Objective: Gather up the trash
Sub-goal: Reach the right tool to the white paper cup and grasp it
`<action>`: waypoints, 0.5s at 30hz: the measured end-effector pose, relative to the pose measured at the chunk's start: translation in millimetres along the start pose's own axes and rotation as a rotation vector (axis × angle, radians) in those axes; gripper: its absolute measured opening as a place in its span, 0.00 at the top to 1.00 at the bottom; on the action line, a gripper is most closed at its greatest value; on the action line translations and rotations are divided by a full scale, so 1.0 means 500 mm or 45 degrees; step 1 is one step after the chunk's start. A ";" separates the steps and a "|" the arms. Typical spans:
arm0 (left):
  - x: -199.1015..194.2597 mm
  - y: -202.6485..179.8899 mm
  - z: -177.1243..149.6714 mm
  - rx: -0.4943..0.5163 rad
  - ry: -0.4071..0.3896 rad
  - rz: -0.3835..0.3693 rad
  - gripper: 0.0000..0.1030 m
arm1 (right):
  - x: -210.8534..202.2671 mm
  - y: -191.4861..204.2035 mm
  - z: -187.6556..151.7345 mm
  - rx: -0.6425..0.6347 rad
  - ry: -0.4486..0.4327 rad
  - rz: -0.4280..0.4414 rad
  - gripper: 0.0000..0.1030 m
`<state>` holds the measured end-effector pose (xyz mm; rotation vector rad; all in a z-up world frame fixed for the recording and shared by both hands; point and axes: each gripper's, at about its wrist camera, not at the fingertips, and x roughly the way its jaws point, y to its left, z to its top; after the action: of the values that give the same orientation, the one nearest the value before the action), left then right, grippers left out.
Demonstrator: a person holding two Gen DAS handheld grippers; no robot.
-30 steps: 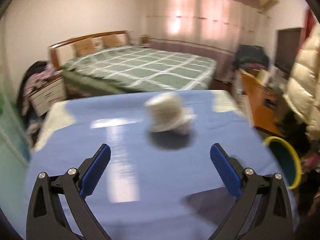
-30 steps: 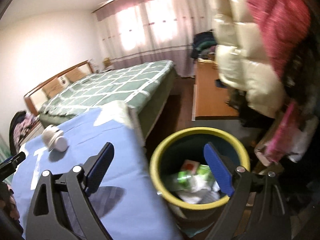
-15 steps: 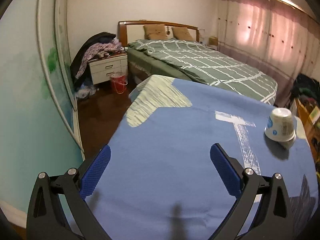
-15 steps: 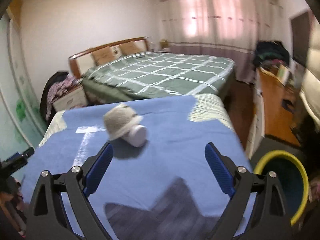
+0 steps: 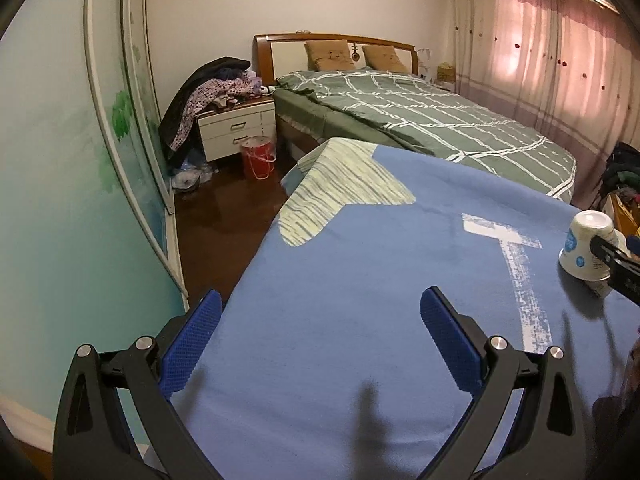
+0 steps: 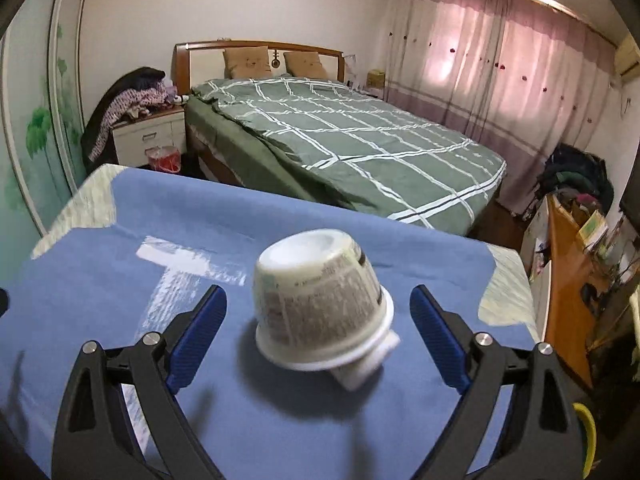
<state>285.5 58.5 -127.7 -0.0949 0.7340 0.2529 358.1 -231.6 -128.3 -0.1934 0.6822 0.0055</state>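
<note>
Upside-down yogurt cup (image 6: 320, 300) sits tilted on something small on the blue worktop (image 6: 240, 420), right between the wide-spread right gripper (image 6: 318, 322) fingers; I'd squeeze mid-wall, gently; left gripper (image 5: 320, 344) spread wide too, empty.

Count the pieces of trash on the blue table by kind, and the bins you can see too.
Upside-down cup: 1
Small white container under its rim: 1, kind unclear
Yellow-rimmed bin: 1, only its edge shows
Red bucket by the nightstand: 1
Total: 4
</note>
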 end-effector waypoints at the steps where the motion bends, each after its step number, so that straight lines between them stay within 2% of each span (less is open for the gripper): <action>1: 0.002 -0.001 -0.001 0.003 0.005 0.001 0.05 | 0.008 0.002 0.002 -0.016 0.001 -0.016 0.14; 7: 0.013 -0.013 -0.001 0.025 0.017 -0.004 0.05 | 0.057 0.025 0.011 -0.080 0.043 -0.043 0.14; 10: 0.011 -0.012 -0.004 0.019 0.023 -0.011 0.05 | 0.073 0.038 0.010 -0.115 0.064 -0.063 0.25; 15: 0.009 -0.012 -0.005 0.023 0.022 -0.015 0.05 | 0.076 0.029 0.012 -0.086 0.070 -0.047 0.26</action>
<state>288.9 53.1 -132.5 -0.0839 0.7529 0.2346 390.5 -218.7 -150.1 -0.2719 0.7334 -0.0120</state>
